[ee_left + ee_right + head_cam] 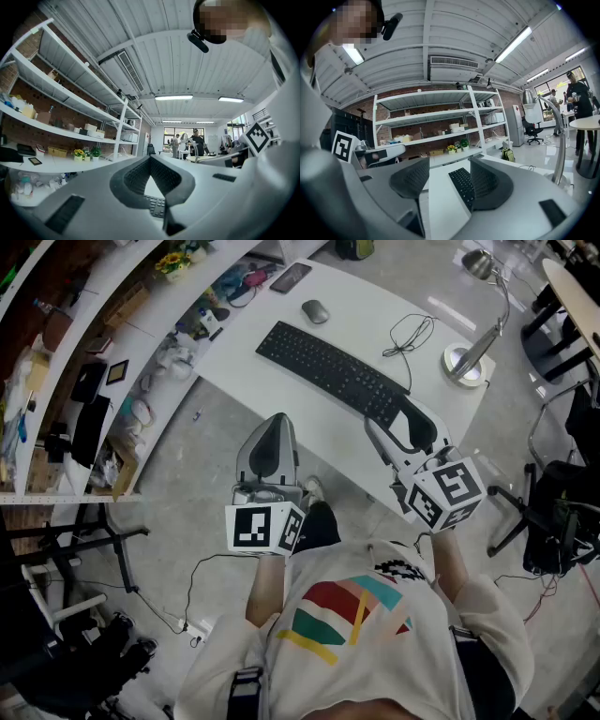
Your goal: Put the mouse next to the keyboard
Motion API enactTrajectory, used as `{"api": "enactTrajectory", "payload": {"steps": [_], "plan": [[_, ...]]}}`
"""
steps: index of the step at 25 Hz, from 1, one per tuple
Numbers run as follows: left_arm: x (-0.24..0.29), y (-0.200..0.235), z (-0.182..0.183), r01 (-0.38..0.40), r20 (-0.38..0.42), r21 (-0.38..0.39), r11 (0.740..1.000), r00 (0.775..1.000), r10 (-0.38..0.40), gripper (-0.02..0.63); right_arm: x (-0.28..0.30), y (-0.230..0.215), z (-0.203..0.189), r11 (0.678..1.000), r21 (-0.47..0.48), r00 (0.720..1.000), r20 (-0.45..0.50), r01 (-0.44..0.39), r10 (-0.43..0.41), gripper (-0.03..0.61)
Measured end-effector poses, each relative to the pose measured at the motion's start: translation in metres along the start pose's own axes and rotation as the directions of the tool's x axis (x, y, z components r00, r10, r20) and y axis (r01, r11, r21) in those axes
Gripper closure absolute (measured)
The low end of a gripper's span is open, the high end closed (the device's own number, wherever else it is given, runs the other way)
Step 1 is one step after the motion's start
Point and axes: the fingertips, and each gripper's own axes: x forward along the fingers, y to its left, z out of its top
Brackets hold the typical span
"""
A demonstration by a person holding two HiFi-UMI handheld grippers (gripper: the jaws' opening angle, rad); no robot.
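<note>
A grey mouse (315,311) lies on the white desk (281,395), a short way beyond the far left end of the black keyboard (333,371). My left gripper (275,420) hovers at the desk's near edge in front of the keyboard, shut and empty, its tips meeting in the left gripper view (150,158), where a bit of keyboard (157,206) shows below them. My right gripper (394,415) is over the keyboard's right end, open with nothing in it. In the right gripper view (449,161) the keyboard (461,185) runs between its jaws. Neither gripper view shows the mouse.
A desk lamp (466,362) stands at the desk's right end, with a loose black cable (408,334) near it. A phone (291,277) lies at the far edge. Cluttered shelves (94,381) run along the left. Office chairs (553,502) stand to the right.
</note>
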Motion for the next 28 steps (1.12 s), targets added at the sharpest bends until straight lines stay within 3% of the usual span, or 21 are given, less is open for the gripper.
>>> {"api": "enactTrajectory", "payload": {"steps": [6, 10, 16, 23, 26, 28], "plan": [[0.068, 0.117, 0.021, 0.02, -0.01, -0.003, 1.0, 1.0, -0.02, 0.571, 0.123, 0.006, 0.024, 0.999, 0.036, 0.999, -0.014, 0.039, -0.039, 0.327], [0.106, 0.163, 0.02, 0.049, -0.01, 0.007, 0.999, 0.999, -0.049, 0.571, 0.177, 0.006, 0.027, 0.998, 0.059, 0.999, -0.041, 0.036, -0.033, 0.327], [0.151, 0.191, 0.011, 0.086, -0.013, -0.026, 0.996, 0.996, -0.087, 0.565, 0.234, -0.032, 0.029, 0.996, 0.007, 0.992, -0.092, 0.093, -0.092, 0.327], [0.198, 0.211, 0.0, 0.093, -0.045, -0.041, 0.995, 0.994, -0.095, 0.565, 0.303, -0.078, 0.032, 0.996, -0.013, 0.988, -0.122, 0.089, -0.09, 0.327], [0.222, 0.213, -0.011, 0.114, -0.077, -0.053, 0.992, 0.99, -0.118, 0.565, 0.339, -0.112, 0.018, 0.988, -0.078, 0.977, -0.159, 0.131, -0.142, 0.327], [0.233, 0.213, -0.021, 0.122, -0.097, -0.062, 0.991, 0.987, -0.128, 0.565, 0.363, -0.134, -0.001, 0.981, -0.114, 0.962, -0.209, 0.155, -0.176, 0.284]]}}
